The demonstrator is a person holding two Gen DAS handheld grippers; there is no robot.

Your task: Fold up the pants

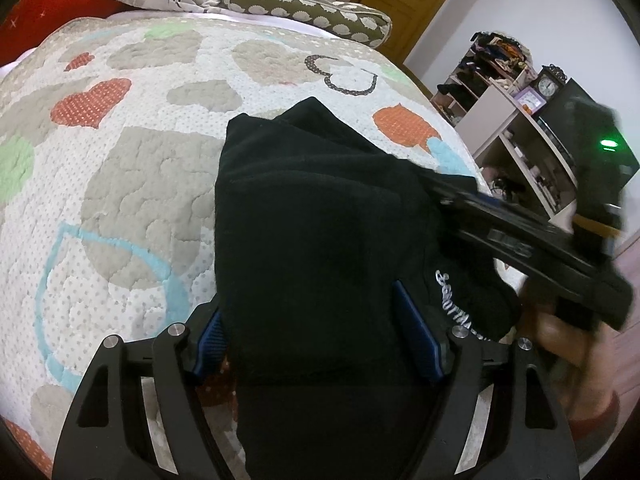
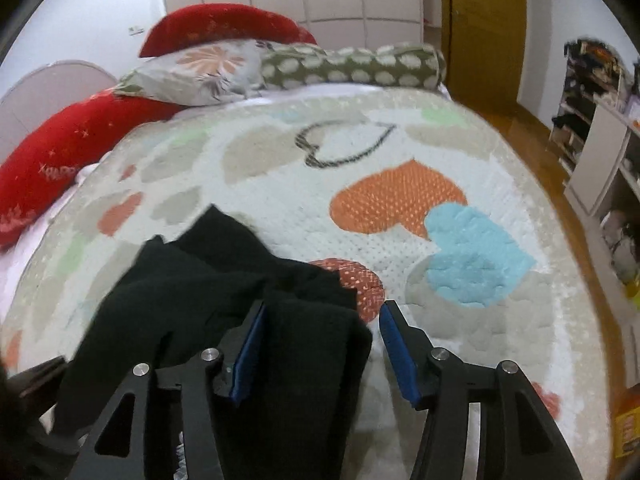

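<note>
The black pants (image 1: 320, 220) lie folded into a thick bundle on the heart-patterned quilt (image 1: 120, 160). My left gripper (image 1: 314, 336) stands wide with the bundle filling the gap, the cloth against both blue pads (image 1: 416, 340). White lettering (image 1: 460, 300) shows on the cloth right of that finger. In the left wrist view my right gripper (image 1: 444, 196) comes in blurred from the right, its tips at the pants' right edge. In the right wrist view the pants (image 2: 224, 280) sit between the fingers of my right gripper (image 2: 320, 320): the left pad touches cloth, a strip of quilt shows before the right pad (image 2: 396, 356).
Red, floral and spotted pillows (image 2: 352, 66) line the head of the bed. The quilt's edge (image 2: 568, 280) drops to a wooden floor on the right. Cluttered shelves (image 1: 512, 92) with a clock stand beyond. A person's hand (image 1: 560, 340) holds the right gripper.
</note>
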